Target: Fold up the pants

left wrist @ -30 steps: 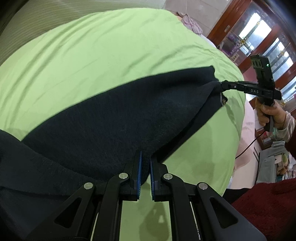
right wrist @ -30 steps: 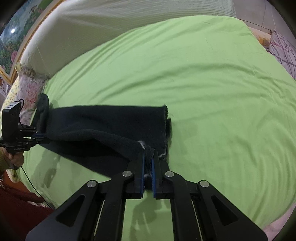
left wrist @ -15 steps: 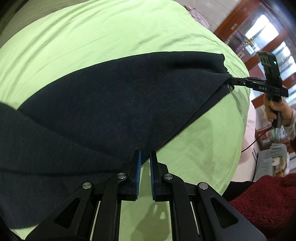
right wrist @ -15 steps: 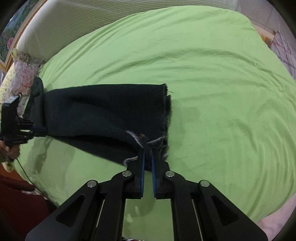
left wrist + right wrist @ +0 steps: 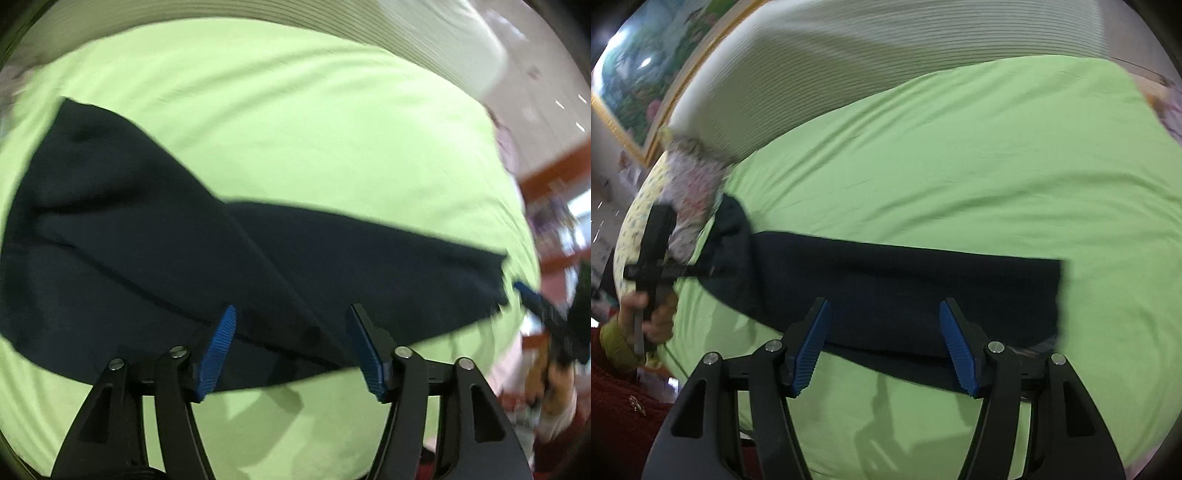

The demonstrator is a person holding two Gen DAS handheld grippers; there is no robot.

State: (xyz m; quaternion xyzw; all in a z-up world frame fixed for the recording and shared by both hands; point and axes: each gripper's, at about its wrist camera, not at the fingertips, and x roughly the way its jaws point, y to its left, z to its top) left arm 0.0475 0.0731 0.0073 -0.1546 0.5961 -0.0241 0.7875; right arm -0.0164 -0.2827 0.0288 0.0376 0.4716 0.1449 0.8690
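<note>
Green bed sheet (image 5: 960, 166) across nearly the whole of both views, striped headboard cushion (image 5: 849, 62) behind it. Dark pants (image 5: 905, 288) laid flat on the sheet as a long folded band, one end by the floral pillow (image 5: 687, 177), the other ending in a straight edge toward the right of the right wrist view; near edge just in front of both tools.

Risk, as a judgement: top layer loosely laid and slightly skewed in the left wrist view, so likely to slide or spring back and leave the fold crooked; a careless regrip could pinch only one layer and drag the fold open.

Left tool (image 5: 291, 343): jaws just opened, now wide, blue pads (image 5: 218, 350) standing over the near hem, nothing gripped between them. Right tool (image 5: 884, 341): jaws likewise just opened, fairly wide, pads over the cloth edge, holding nothing.
</note>
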